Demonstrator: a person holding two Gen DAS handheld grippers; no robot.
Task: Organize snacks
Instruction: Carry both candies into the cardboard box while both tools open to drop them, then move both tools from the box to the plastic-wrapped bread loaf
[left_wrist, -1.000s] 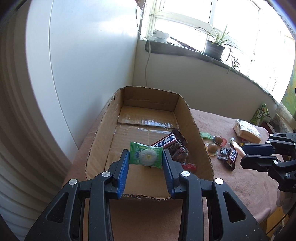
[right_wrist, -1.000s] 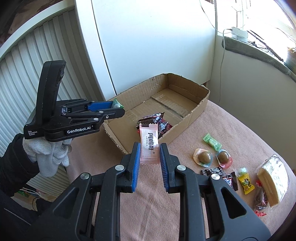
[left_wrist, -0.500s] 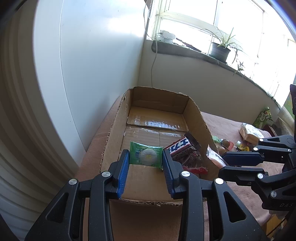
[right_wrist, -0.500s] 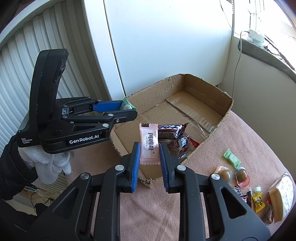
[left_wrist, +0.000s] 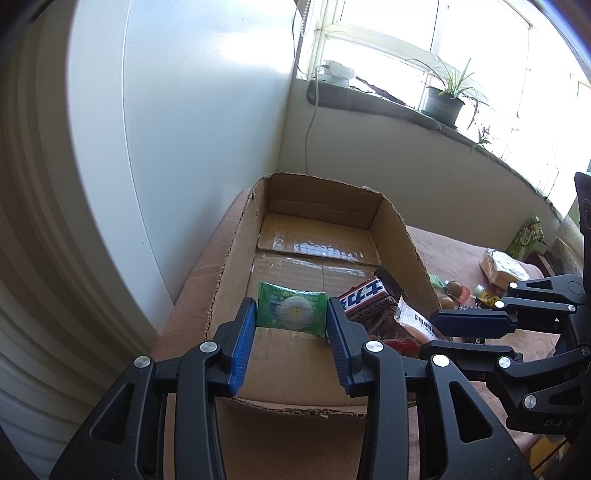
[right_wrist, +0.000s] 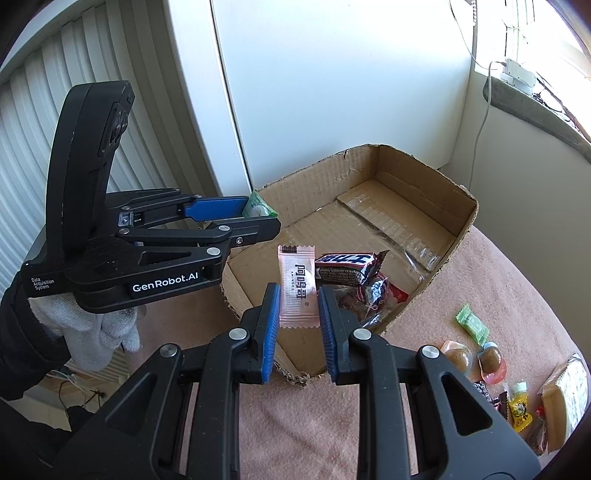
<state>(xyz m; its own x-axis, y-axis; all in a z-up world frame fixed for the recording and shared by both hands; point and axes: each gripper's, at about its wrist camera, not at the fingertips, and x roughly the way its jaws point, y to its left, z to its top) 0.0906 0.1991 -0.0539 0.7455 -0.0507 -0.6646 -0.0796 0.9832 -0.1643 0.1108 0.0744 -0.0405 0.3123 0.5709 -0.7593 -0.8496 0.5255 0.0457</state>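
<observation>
1. While both tools are held over the cardboard box (left_wrist: 236, 266), a green snack packet (left_wrist: 291, 309) is pinched flat between the blue pads of the left gripper (left_wrist: 291, 325), above the near half of the box floor.
2. At 3 o'clock in the left wrist view, the right gripper (left_wrist: 430, 332) is seen reaching in over the box's side wall, closed on a pink wafer packet (left_wrist: 419, 325).
3. From the right wrist view, the pink wafer packet (right_wrist: 298, 291) is shown upright between the pads of the right gripper (right_wrist: 297, 314), above the box's near corner.
4. A dark chocolate bar (right_wrist: 347, 267) and other dark-and-red wrappers (right_wrist: 373, 295) are seen lying inside the cardboard box (right_wrist: 458, 229), against its wall at 3 o'clock of the held packet.
5. The left gripper (right_wrist: 258, 218) is seen at 10 o'clock, held by a white-gloved hand (right_wrist: 99, 328), with the green snack packet (right_wrist: 258, 207) between its fingers.
6. On the pink tablecloth (right_wrist: 480, 280) outside the box, at 4 o'clock, loose snacks are laid out: a small green candy (right_wrist: 472, 323), two jelly cups (right_wrist: 474, 360), a yellow sachet (right_wrist: 519, 406) and a wrapped cake (right_wrist: 567, 395).
7. A potted plant (left_wrist: 441, 103) is pictured on the windowsill at 1 o'clock in the left wrist view.
</observation>
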